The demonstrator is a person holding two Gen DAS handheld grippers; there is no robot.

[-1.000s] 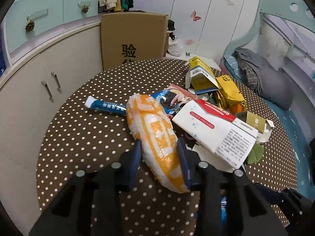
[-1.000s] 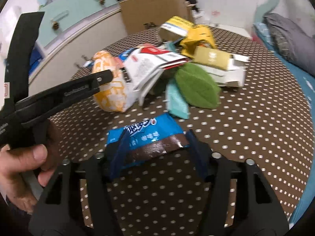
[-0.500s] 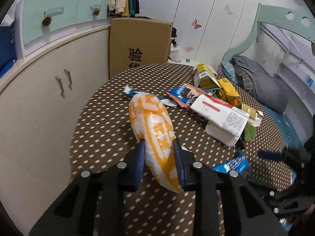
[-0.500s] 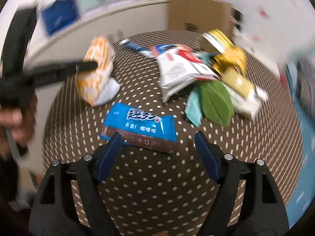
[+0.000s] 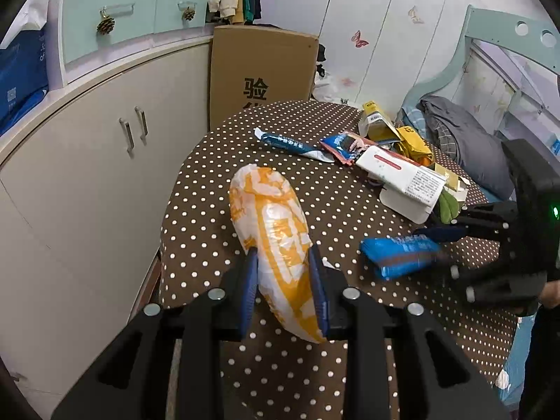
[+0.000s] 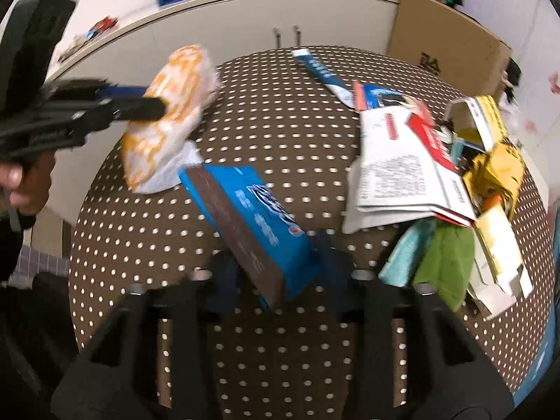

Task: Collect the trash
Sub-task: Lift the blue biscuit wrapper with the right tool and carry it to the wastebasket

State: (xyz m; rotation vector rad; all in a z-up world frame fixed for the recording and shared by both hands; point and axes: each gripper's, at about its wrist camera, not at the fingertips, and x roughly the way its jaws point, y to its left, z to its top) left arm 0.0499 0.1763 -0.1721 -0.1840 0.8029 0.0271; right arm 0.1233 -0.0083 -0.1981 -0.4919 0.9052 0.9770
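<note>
Here my left gripper (image 5: 284,281) is clamped on the orange-and-white plastic bag (image 5: 276,241), its two blue pads pressed into the bag's sides at the lower centre of the left wrist view; the bag's far end sticks up toward the middle of the frame above the brown polka-dot table (image 5: 210,210). My right gripper (image 6: 276,273) is closed on the blue snack wrapper (image 6: 252,224), which runs diagonally from the bottom centre of the right wrist view up toward the left, with a brown stripe along its edge. That view is blurred, so finer contact is hard to read. In the left wrist view the wrapper shows at right centre, pinched at the right gripper's tips. The other trash lies in a heap at the right of the right wrist view: a white printed box (image 6: 402,171), yellow cartons (image 6: 490,161) and a green leaf-shaped piece (image 6: 444,266). A blue tube (image 6: 322,73) lies at upper centre.
</note>
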